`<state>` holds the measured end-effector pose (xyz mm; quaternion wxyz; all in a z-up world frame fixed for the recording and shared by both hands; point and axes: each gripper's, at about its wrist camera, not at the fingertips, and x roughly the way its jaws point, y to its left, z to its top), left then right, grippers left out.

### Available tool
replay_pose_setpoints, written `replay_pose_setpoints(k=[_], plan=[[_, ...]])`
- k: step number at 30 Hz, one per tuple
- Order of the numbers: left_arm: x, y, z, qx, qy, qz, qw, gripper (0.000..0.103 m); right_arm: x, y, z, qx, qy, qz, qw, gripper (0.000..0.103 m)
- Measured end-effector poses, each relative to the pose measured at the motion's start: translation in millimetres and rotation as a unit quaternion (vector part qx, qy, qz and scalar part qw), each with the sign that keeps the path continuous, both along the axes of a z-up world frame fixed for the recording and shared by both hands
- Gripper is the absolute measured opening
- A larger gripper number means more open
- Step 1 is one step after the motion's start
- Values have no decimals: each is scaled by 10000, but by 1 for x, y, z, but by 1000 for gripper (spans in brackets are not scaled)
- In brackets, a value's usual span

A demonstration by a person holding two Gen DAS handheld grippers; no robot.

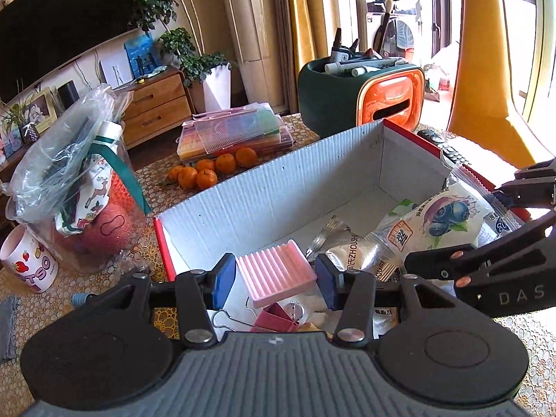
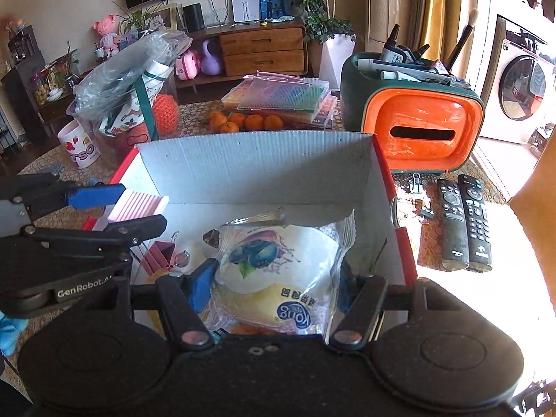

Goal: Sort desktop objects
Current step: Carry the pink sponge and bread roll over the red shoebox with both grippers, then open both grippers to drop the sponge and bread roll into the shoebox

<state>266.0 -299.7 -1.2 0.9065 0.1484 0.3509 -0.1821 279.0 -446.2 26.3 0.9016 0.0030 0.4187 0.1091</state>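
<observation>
A white cardboard box (image 1: 278, 187) with red edges stands before me. My left gripper (image 1: 276, 279) is shut on a pink ribbed soap dish (image 1: 276, 271) and holds it over the box's near left corner; the dish also shows in the right wrist view (image 2: 139, 205). My right gripper (image 2: 274, 283) is shut on a blueberry snack packet (image 2: 274, 260) over the box's right side; the packet shows in the left wrist view (image 1: 444, 222) too. Other snack packets (image 1: 351, 250) and a pink binder clip (image 1: 274, 319) lie inside the box.
Behind the box are tangerines (image 1: 208, 170), stacked plastic bead cases (image 1: 236, 132) and a green-orange pen holder (image 2: 413, 125). A clear bag of items (image 1: 83, 180) and a white mug (image 1: 29, 260) stand left. Two remotes (image 2: 464, 222) lie right.
</observation>
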Motion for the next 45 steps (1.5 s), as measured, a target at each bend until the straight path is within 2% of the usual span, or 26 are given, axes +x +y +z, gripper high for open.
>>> replay_pose_setpoints(k=[9,20,24,28,31,38,45], plan=[[28,-7,-22,208,709,-112,9972,49,-2,17,-18,-473,-93,389,9981,65],[39,-18,-35,419,1196,-283,9915,50,7,19,-35,-457,135,395,9981,66],[42,-16,-36,332,1366,-291,9896,50,6,17,-34,-402,150,435,9981,67],[41,-15,-34,280,1361,-250,9900,50,1,17,-27,-501,4,524,9974,73],[39,-12,-31,222,1314,-221,9908,50,-1,14,-24,-483,-54,496,9976,82],[26,-6,-19,114,1097,-219,9937,61,-10,7,-17,-309,-111,379,9987,83],[0,6,0,-138,877,-251,9957,62,-32,8,-5,-42,-367,343,9987,87]])
